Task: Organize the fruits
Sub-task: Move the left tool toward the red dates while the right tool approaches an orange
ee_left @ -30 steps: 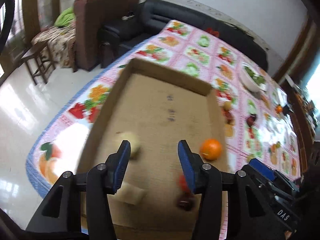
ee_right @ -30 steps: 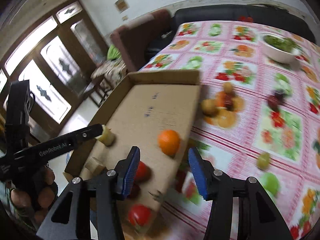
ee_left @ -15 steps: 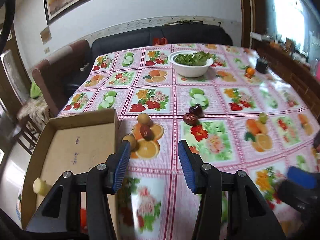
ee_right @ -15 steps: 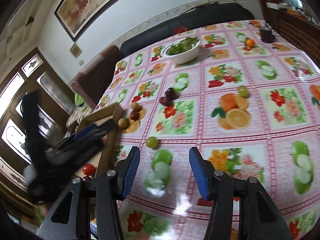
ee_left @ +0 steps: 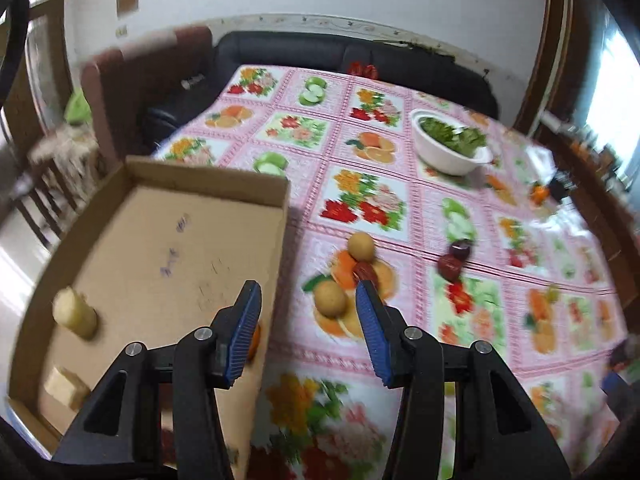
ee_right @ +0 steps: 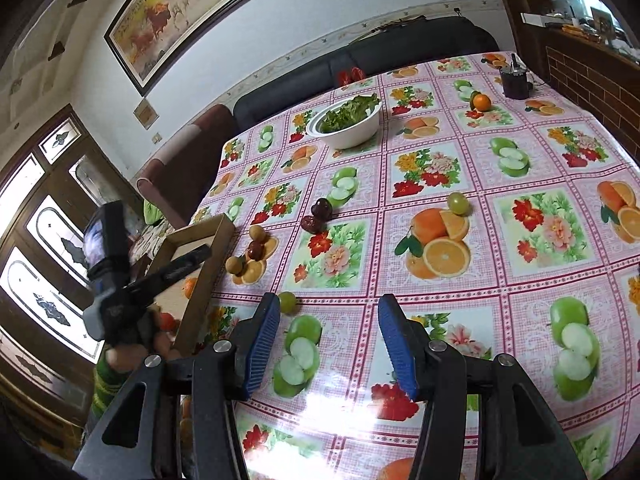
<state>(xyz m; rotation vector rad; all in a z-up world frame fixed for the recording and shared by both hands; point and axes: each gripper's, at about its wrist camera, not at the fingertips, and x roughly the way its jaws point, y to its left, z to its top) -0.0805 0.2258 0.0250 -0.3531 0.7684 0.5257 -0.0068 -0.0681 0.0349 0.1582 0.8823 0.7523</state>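
Note:
A shallow cardboard box [ee_left: 168, 232] lies at the table's left edge, with a pale fruit [ee_left: 74, 312], a pale chunk [ee_left: 64, 386] and an orange [ee_left: 254, 340] inside. My left gripper [ee_left: 308, 328] is open and empty above the box's right wall. Just ahead of it lie two tan round fruits [ee_left: 330, 299], a red date [ee_left: 364, 270] and two dark red fruits [ee_left: 454, 260]. My right gripper [ee_right: 328, 344] is open and empty over the tablecloth. A green grape [ee_right: 287, 302] lies by its left finger; another grape [ee_right: 458, 203] lies farther off.
A white bowl of greens [ee_right: 346, 122] stands at the far side of the table. An orange [ee_right: 481, 101] and a dark cup [ee_right: 515, 80] sit at the far right corner. A sofa [ee_left: 352, 64] and armchair [ee_left: 120, 92] stand behind the table.
My left gripper has swung back left, so the box fills more of its view. My right gripper has moved a little forward over the tablecloth. Both stay open.

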